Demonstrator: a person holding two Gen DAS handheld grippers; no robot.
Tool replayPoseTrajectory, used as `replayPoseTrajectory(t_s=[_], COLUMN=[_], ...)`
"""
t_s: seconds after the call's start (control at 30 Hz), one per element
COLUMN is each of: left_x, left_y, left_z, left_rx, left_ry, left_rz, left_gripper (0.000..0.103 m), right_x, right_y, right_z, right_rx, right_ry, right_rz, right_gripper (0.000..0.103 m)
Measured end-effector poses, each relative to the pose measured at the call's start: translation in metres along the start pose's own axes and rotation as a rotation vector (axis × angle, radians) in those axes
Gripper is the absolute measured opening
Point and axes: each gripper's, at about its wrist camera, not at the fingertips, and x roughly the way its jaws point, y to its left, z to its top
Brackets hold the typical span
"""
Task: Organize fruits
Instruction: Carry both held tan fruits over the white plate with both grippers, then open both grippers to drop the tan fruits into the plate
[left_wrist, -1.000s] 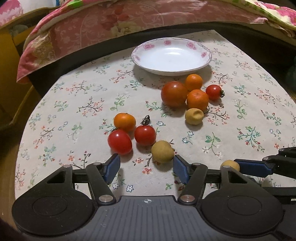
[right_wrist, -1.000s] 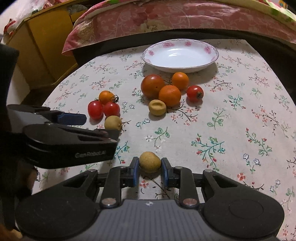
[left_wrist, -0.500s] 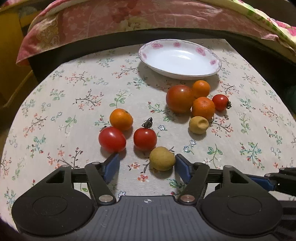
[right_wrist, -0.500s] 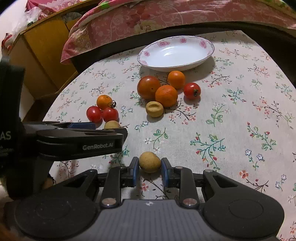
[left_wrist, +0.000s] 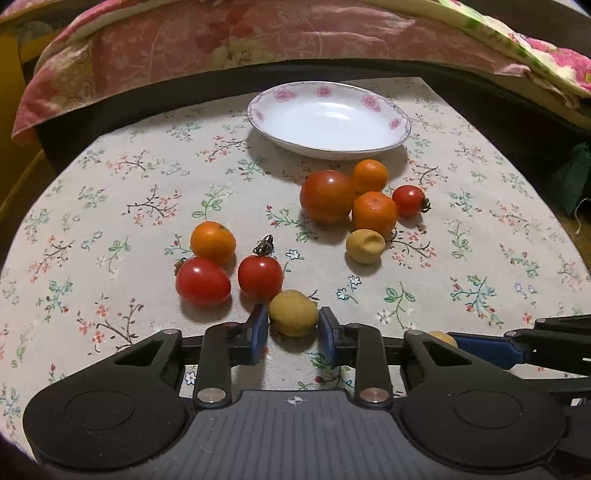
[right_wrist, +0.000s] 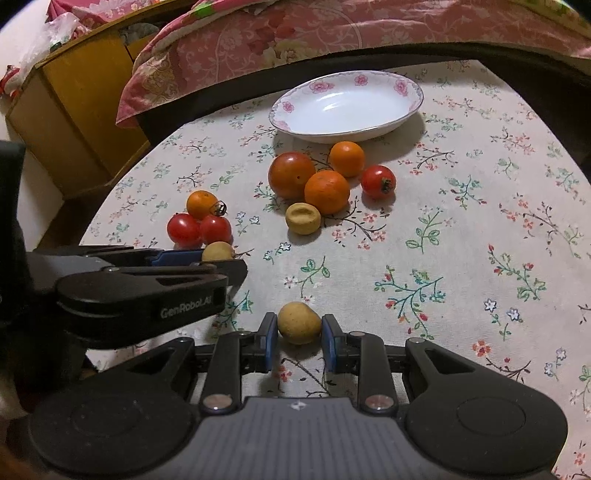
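Note:
My left gripper (left_wrist: 292, 328) has closed around a tan round fruit (left_wrist: 293, 312) on the floral cloth; its pads touch both sides. My right gripper (right_wrist: 298, 332) is shut on another tan fruit (right_wrist: 298, 322), also visible in the left wrist view (left_wrist: 442, 338). Two red tomatoes (left_wrist: 202, 281) (left_wrist: 260, 277) and an orange (left_wrist: 212, 242) lie just beyond the left gripper. Farther off lie a big tomato (left_wrist: 326, 196), two oranges (left_wrist: 374, 212) (left_wrist: 369, 176), a small tomato (left_wrist: 408, 200) and a dented tan fruit (left_wrist: 365, 245). An empty white plate (left_wrist: 391, 122) stands behind.
The table's far edge meets a dark bed frame with a pink floral quilt (left_wrist: 221, 33). A yellow wooden cabinet (right_wrist: 70, 107) stands at the left. The left gripper's body (right_wrist: 140, 284) sits close to the left of my right gripper.
The left gripper's jaws have narrowed from wide open onto the tan fruit beside the tomatoes. The right gripper keeps its hold on its tan fruit and shifted slightly.

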Motion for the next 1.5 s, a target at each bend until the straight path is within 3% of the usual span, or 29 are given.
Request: replayPoseTrajectory(t_s=[0.27, 0.57, 0.9, 1.2, 1.5], left_x=[-0.020, -0.046, -0.024, 0.019, 0.055], left_y=[0.002, -0.012, -0.014, -0.012, -0.009], left_z=[-0.006, 0.023, 0.071, 0.121, 0.134], left_rx=[-0.005, 0.024, 0.066, 0.063, 0.074], left_ry=[-0.001, -0.094, -0.114, -0.136, -0.107], left_rz=[-0.080, -0.135, -0.109, -0.090, -0.068], left_gripper=[0.036, 0.036, 0.036, 0.036, 0.036], right_x=[-0.017, -0.035, -0.011, 0.013, 0.051], right_y=[0.010, 0.016, -0.001, -0.041, -0.060], right_z=[0.000, 0.022, 0.066, 0.121, 0.152], right_rx=[-0.056, -0.063, -0.051, -0.004, -0.027], right_ry=[-0.043, -0.036, -0.078, -0.139, -0.146], right_rz=[-0.078, -0.173, -0.112, -0.138, -0.143], right_gripper=[0.021, 0.021, 0.021, 0.021, 0.021])
